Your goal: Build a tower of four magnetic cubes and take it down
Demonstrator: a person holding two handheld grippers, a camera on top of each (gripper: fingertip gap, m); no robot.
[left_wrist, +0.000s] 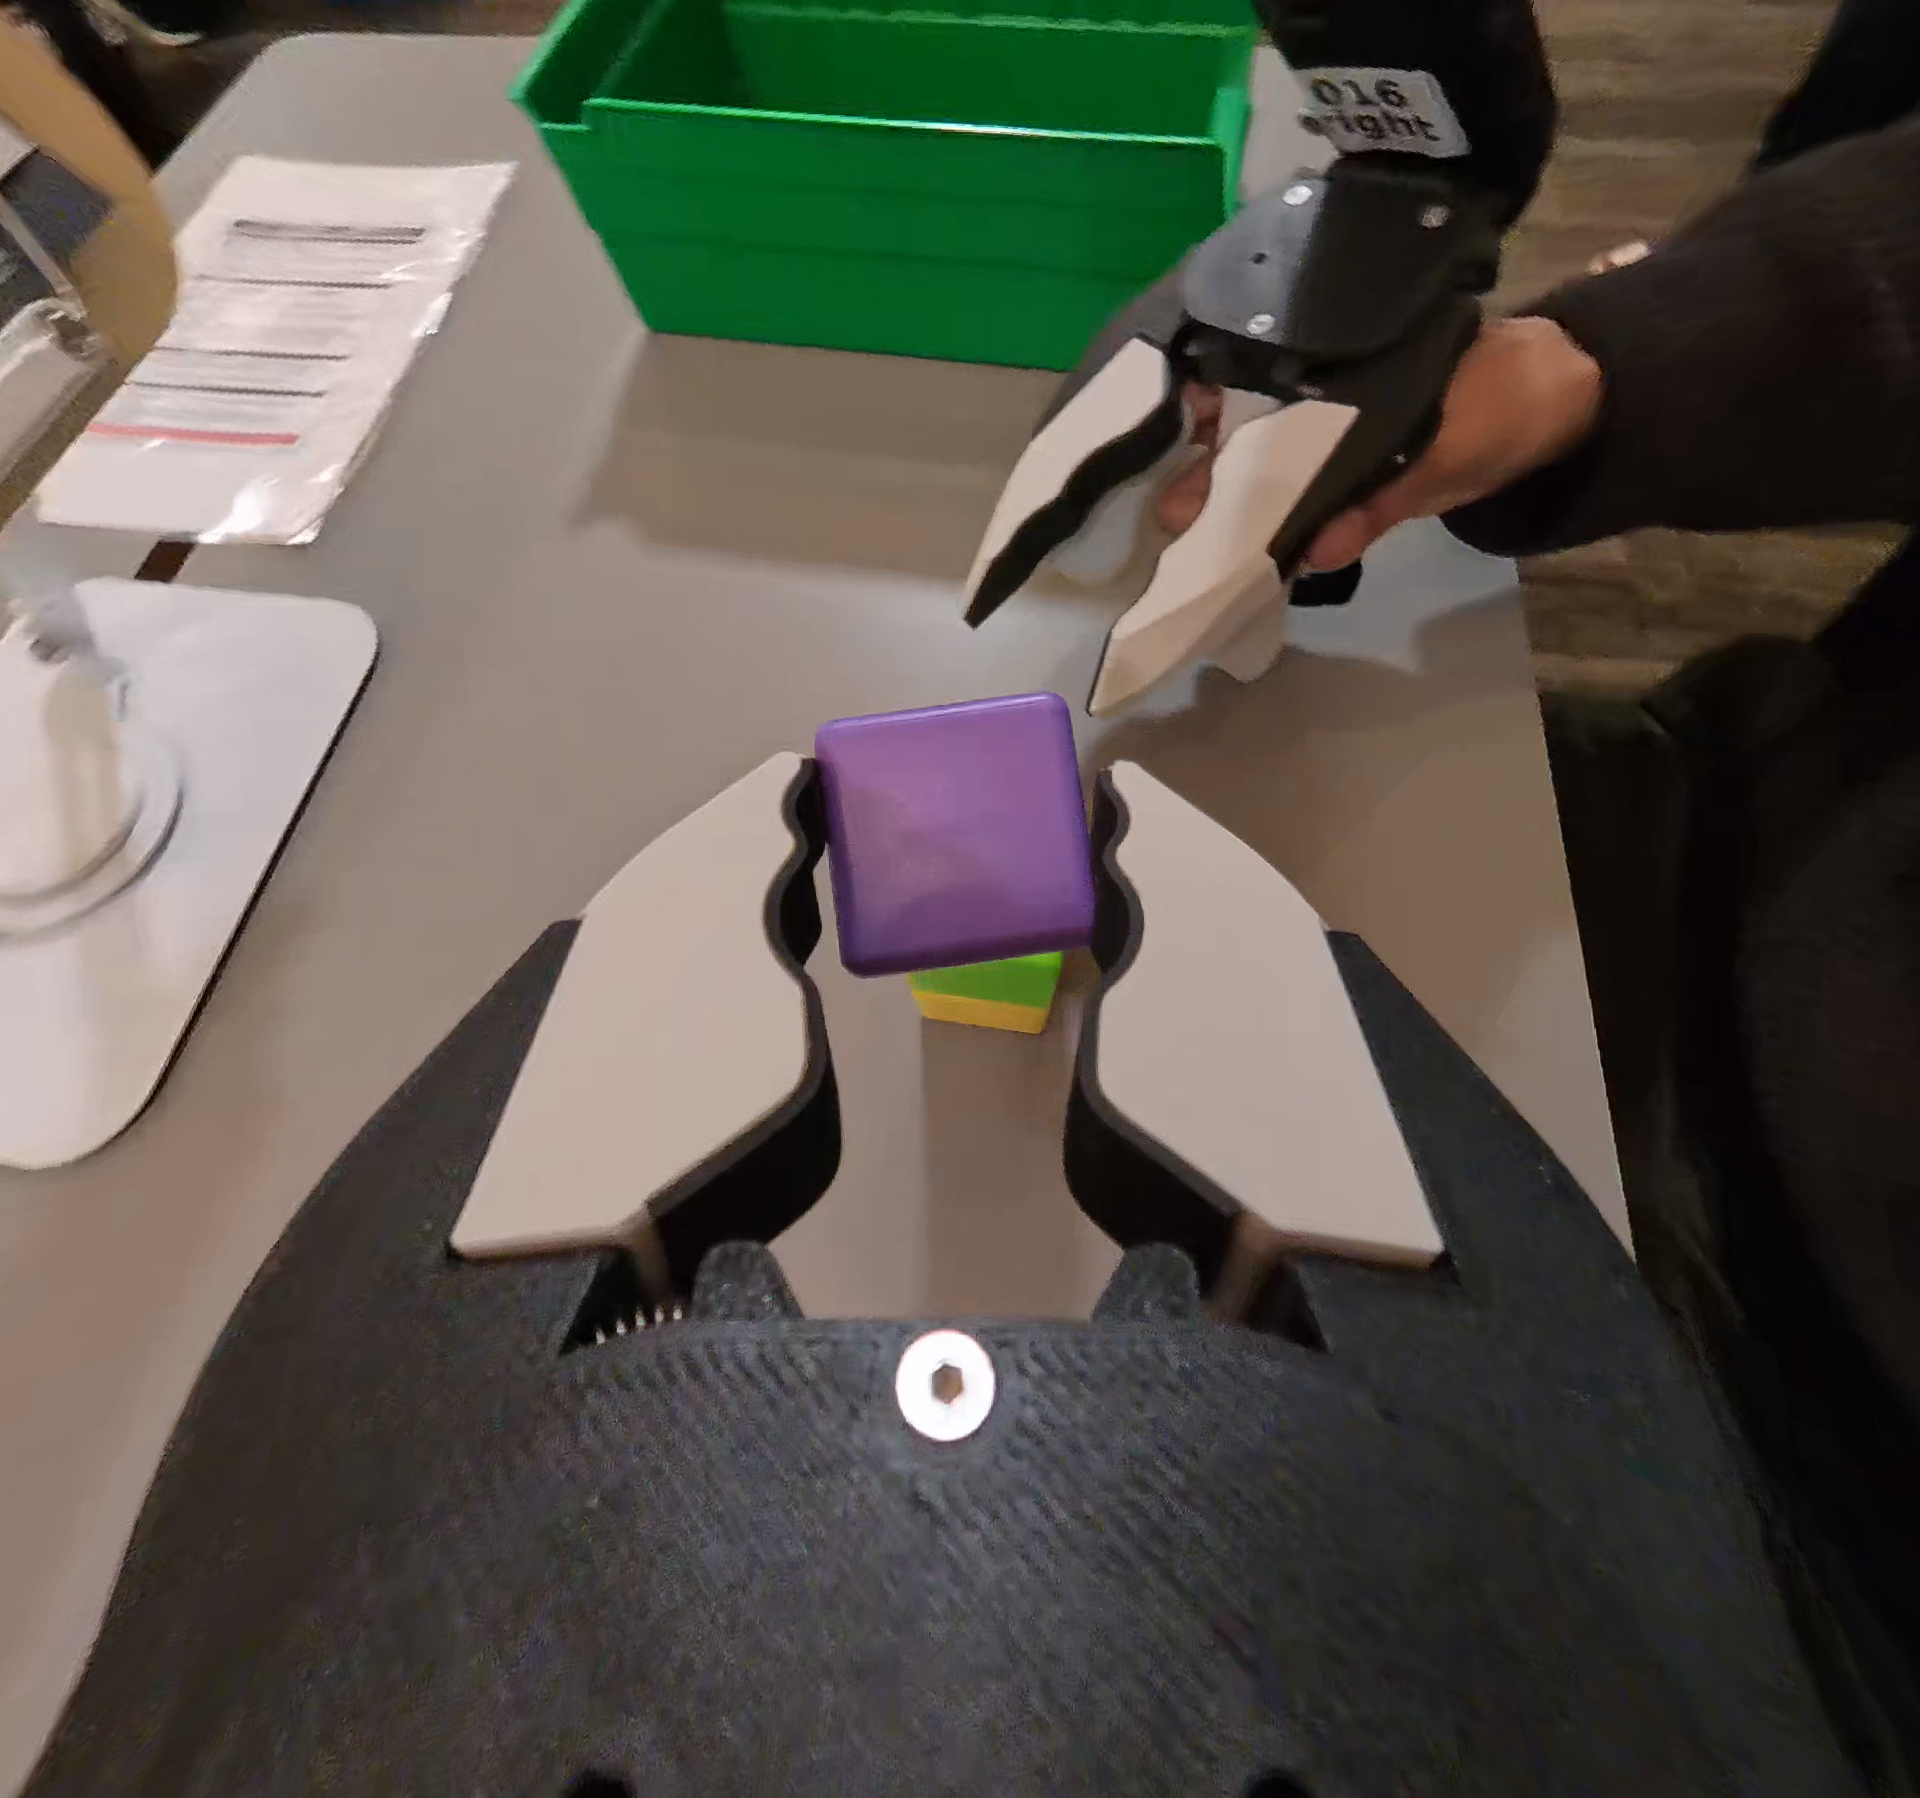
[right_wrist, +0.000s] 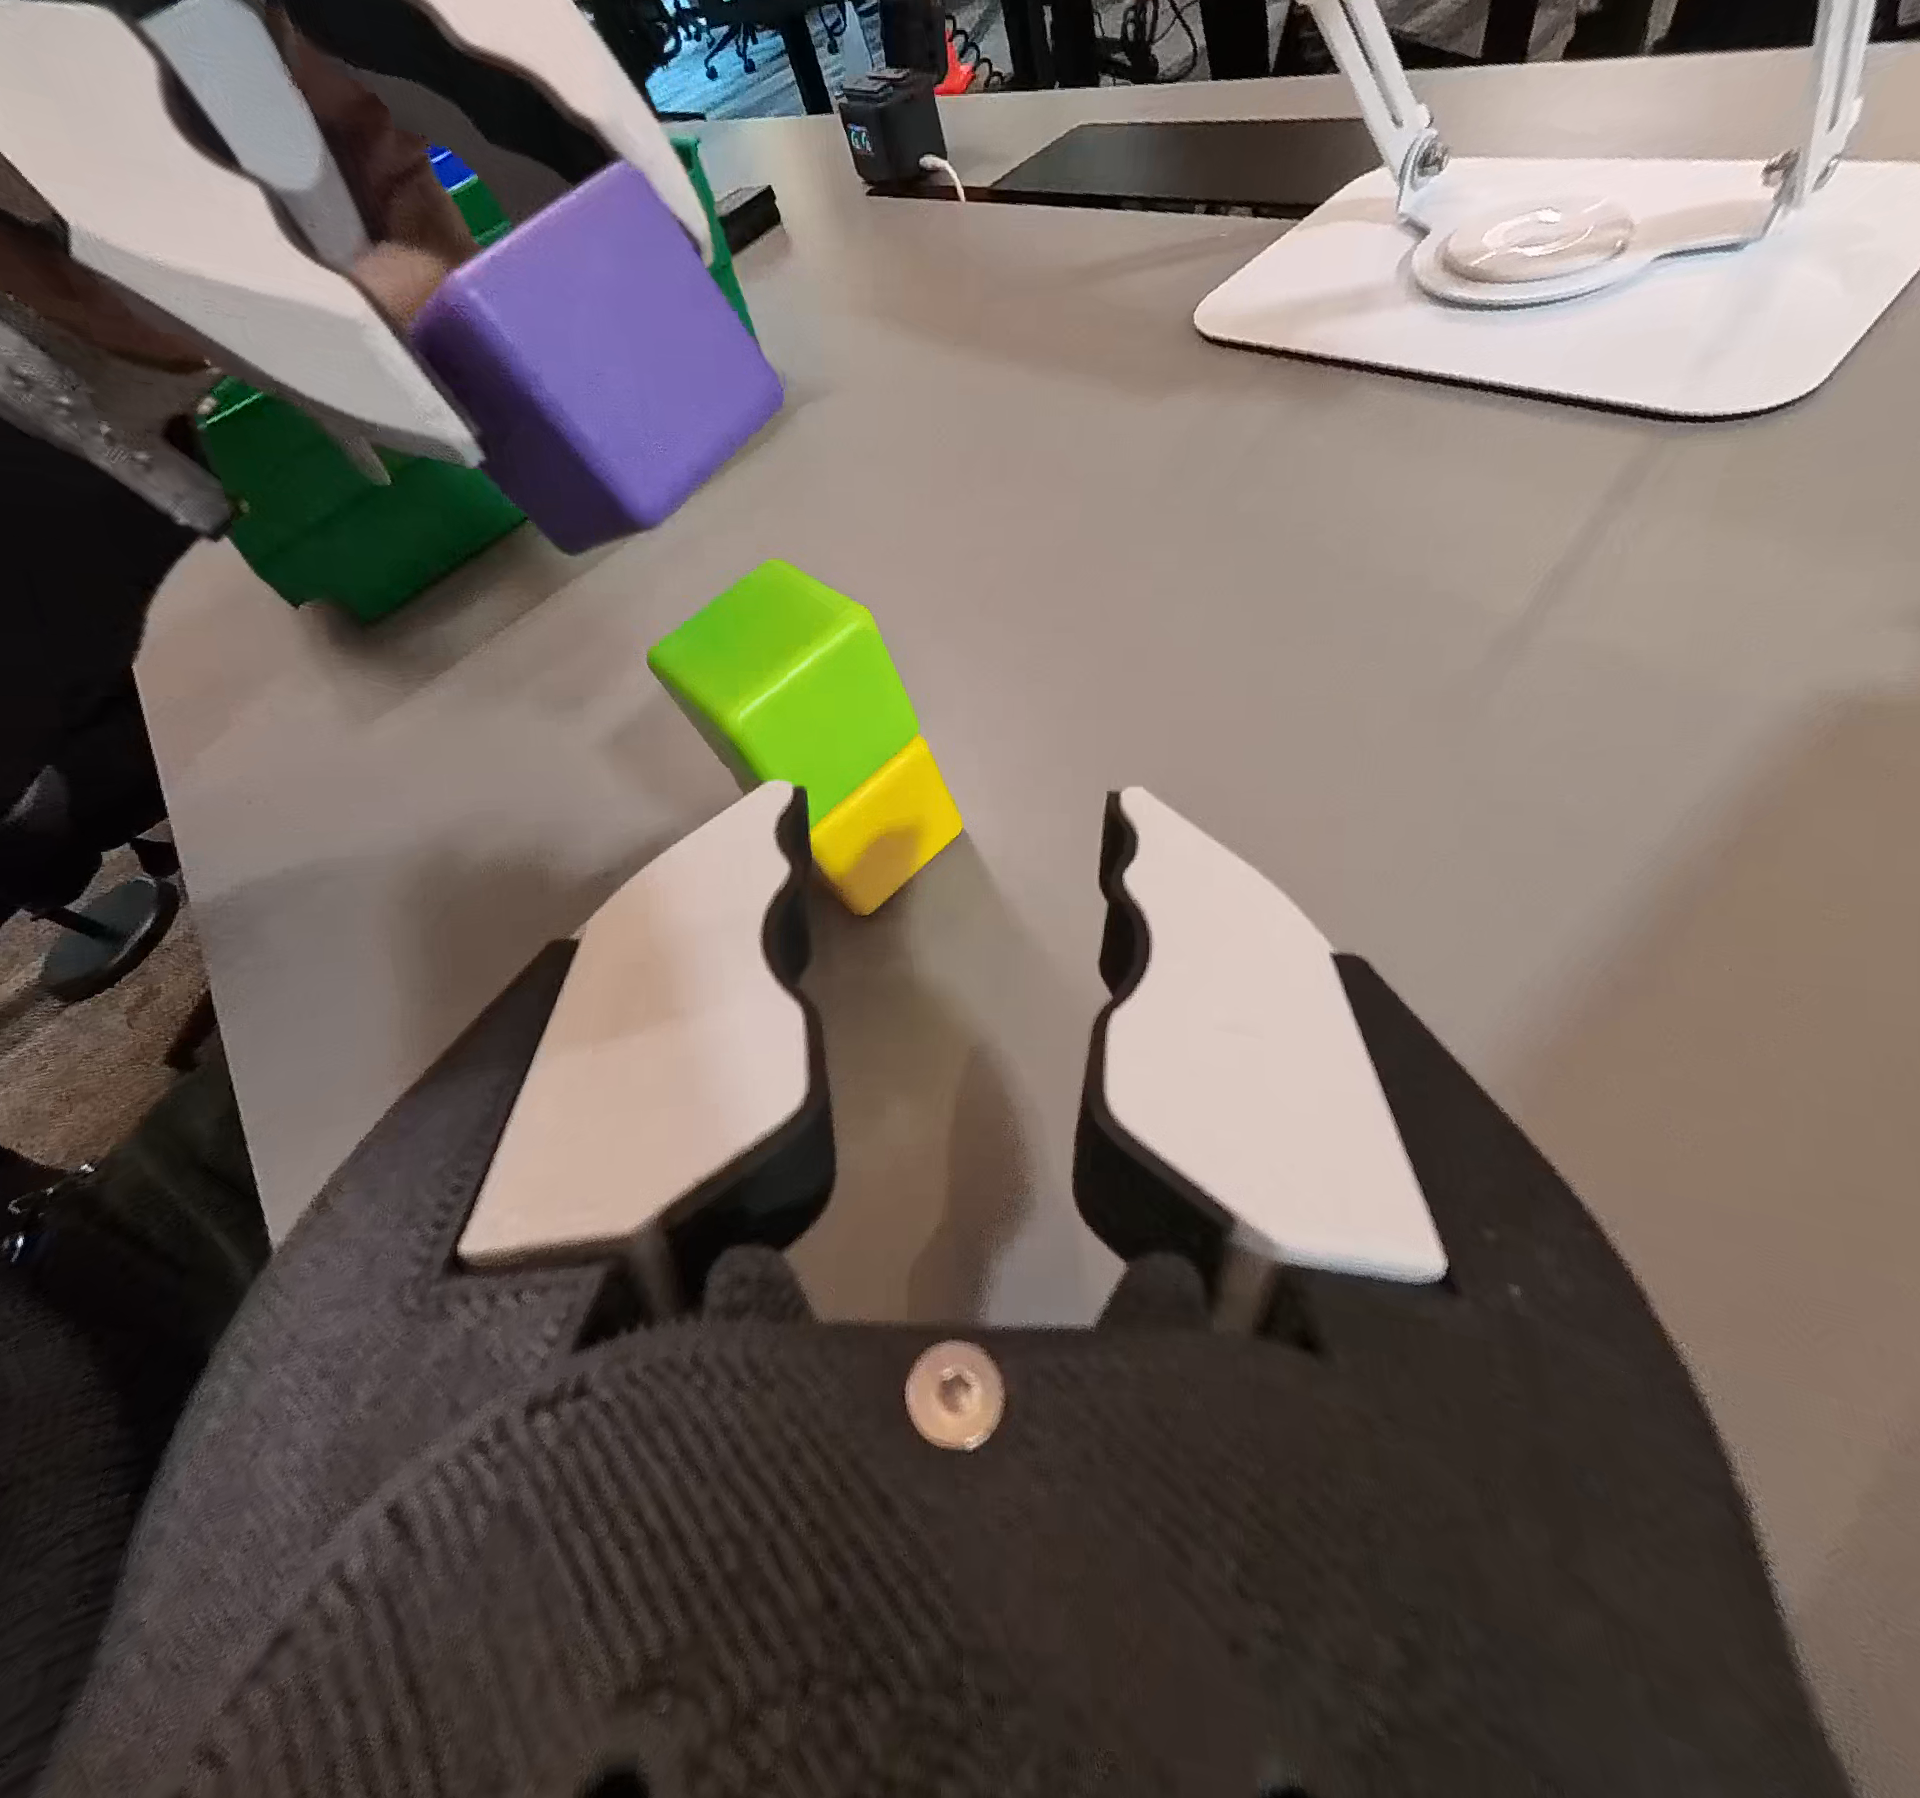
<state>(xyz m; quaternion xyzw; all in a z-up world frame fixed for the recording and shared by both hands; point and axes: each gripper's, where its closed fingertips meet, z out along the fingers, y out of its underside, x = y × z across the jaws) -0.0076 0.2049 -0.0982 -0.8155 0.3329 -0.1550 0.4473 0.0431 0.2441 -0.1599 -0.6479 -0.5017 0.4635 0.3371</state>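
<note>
In the left wrist view the left tool [left_wrist: 951, 839] grips the purple block [left_wrist: 954, 832] at frame centre above the green block [left_wrist: 992, 977], best kept level; in the right wrist view the right tool [right_wrist: 954, 855] hangs released, empty, beside the yellow block [right_wrist: 885, 826] on the tabletop [right_wrist: 1299, 626].

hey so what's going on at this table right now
A person holds a gripper in each hand. The left gripper grips a purple plastic cube in the air above a lime green cube stacked on a smaller yellow cube on the grey table. The right gripper is open and empty, beside the stack. A green plastic bin stands behind.
</note>
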